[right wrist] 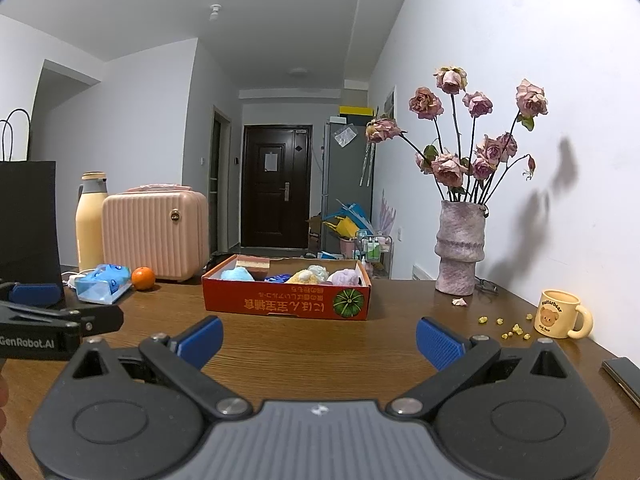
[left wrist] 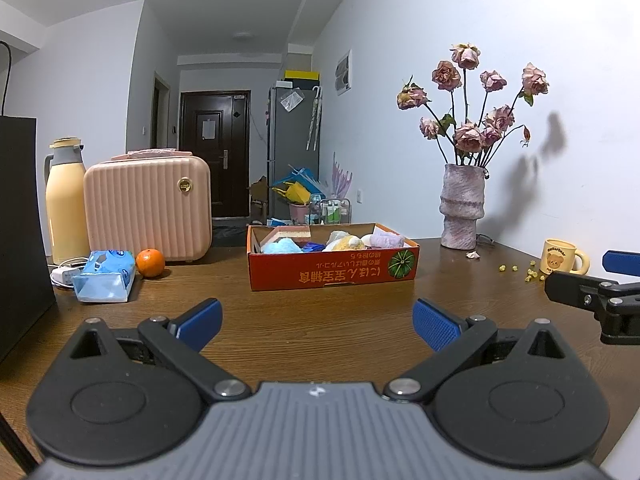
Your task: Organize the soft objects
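Observation:
A red cardboard box (left wrist: 332,272) (right wrist: 286,300) sits on the wooden table ahead of both grippers. Inside lie several soft toys: a light blue plush (left wrist: 282,246) (right wrist: 237,274), a striped cake-shaped sponge (left wrist: 294,233) (right wrist: 253,263), a yellow and white plush (left wrist: 345,243) (right wrist: 304,277) and a lilac plush (left wrist: 384,239) (right wrist: 345,277). My left gripper (left wrist: 318,322) stands open over bare table, short of the box. My right gripper (right wrist: 319,338) is open too, nothing between its fingers. Each gripper's side shows at the edge of the other's view.
At the left stand a pink case (left wrist: 148,208), a yellow flask (left wrist: 64,204), an orange (left wrist: 150,263), a blue tissue pack (left wrist: 106,276) and a black bag (left wrist: 20,220). A vase of dried roses (left wrist: 462,212) and a bear mug (left wrist: 560,258) stand right, a dark phone (right wrist: 624,376) nearer.

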